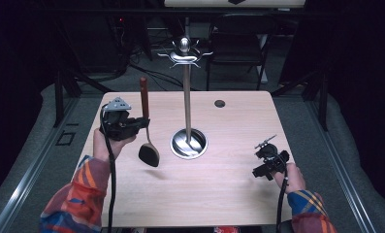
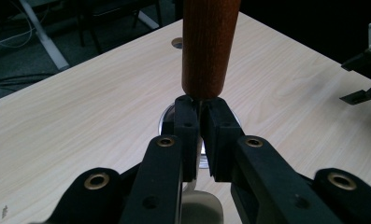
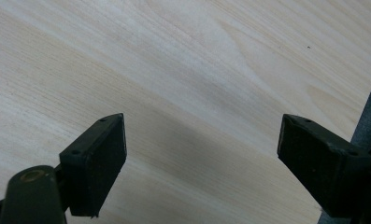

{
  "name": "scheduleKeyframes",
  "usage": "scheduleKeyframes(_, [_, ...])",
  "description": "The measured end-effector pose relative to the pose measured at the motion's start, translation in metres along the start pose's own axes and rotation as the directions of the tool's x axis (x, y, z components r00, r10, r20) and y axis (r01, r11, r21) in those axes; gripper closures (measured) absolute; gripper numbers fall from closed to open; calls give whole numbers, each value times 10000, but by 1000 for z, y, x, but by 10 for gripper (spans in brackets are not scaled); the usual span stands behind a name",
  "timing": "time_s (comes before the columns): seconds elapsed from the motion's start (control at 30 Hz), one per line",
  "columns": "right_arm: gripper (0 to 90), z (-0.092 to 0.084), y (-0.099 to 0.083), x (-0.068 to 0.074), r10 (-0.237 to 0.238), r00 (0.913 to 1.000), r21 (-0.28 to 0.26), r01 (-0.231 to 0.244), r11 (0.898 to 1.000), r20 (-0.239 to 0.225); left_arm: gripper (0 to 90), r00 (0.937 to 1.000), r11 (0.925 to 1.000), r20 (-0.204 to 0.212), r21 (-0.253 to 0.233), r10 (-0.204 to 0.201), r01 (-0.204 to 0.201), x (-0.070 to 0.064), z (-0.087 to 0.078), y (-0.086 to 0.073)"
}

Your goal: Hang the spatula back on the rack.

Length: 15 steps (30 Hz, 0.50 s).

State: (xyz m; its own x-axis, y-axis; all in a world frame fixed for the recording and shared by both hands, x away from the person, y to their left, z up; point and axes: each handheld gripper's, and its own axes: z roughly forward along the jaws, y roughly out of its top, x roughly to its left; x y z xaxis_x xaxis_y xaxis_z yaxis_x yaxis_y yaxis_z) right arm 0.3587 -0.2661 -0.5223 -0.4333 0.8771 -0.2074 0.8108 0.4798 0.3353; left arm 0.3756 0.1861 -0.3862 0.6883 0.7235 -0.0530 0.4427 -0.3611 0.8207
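From above, my left tongs (image 1: 144, 122) pinch the thin metal neck of a wooden-handled dark spatula (image 1: 146, 127), upright over the pale wooden surface (image 1: 204, 189) left of the steel hanging stand (image 1: 187, 97). My left tongs' camera shows the pads clamped just below the reddish handle. My right tongs (image 3: 202, 154) stand spread over bare wood.

Reddish-brown handle (image 2: 206, 44), black spatula head (image 1: 149, 155), plaid sleeves (image 1: 78, 194).
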Motion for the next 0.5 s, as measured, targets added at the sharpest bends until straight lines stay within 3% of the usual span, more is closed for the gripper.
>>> scheduleKeyframes(0.5, [152,0,0,1,-115,9999,131,114,9998,37,847,9994,9995,163,-148,290,-287,-9,-2,16])
